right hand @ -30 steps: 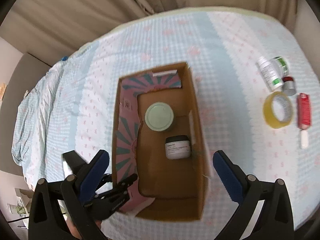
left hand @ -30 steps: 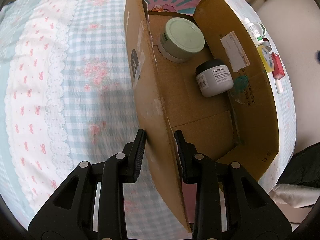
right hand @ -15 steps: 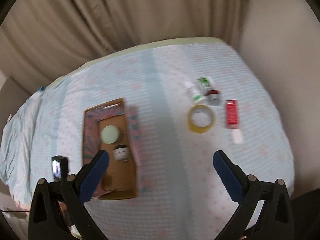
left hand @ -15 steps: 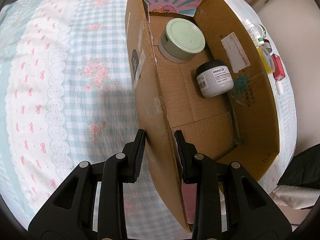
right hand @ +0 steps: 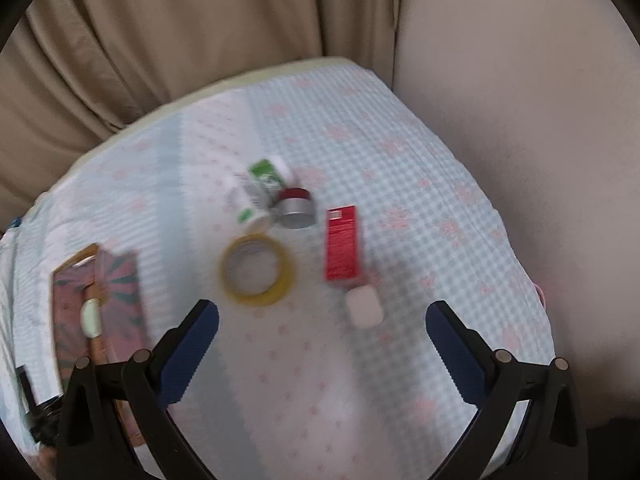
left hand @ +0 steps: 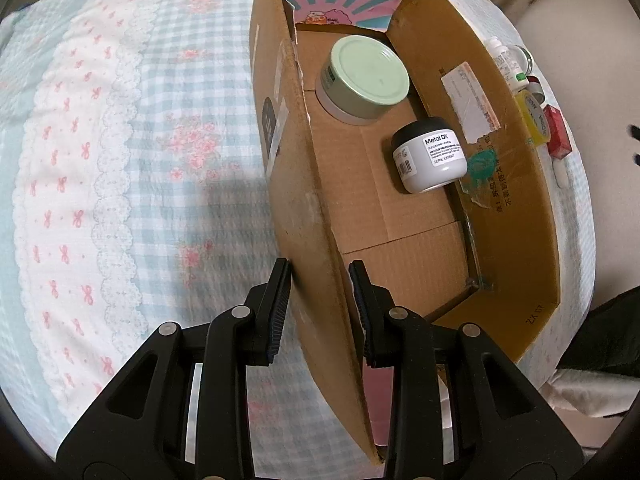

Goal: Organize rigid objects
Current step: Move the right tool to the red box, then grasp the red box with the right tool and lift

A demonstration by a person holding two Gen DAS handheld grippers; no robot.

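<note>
My left gripper (left hand: 320, 276) is shut on the near left wall of a cardboard box (left hand: 304, 208) on the bed. Inside the box lie a green-lidded tin (left hand: 364, 78) and a white jar with a black lid (left hand: 430, 156). My right gripper (right hand: 322, 320) is open and empty above the bed. Ahead of it lie a yellow tape roll (right hand: 258, 270), a red box (right hand: 342, 244), a small white case (right hand: 364, 306), a silver jar with a red lid (right hand: 295, 208) and two white bottles with green labels (right hand: 260, 188). The box shows at the left of the right wrist view (right hand: 96, 304).
The bed has a blue checked cover with pink flowers (left hand: 120, 160). Beige curtains (right hand: 200, 32) hang behind the bed and a plain wall (right hand: 520, 100) stands to its right. The bed's right edge drops off beyond the loose items.
My right gripper has swung right, away from the box, and now faces the loose items, closer than before. My left gripper still grips the box wall, nearly unmoved.
</note>
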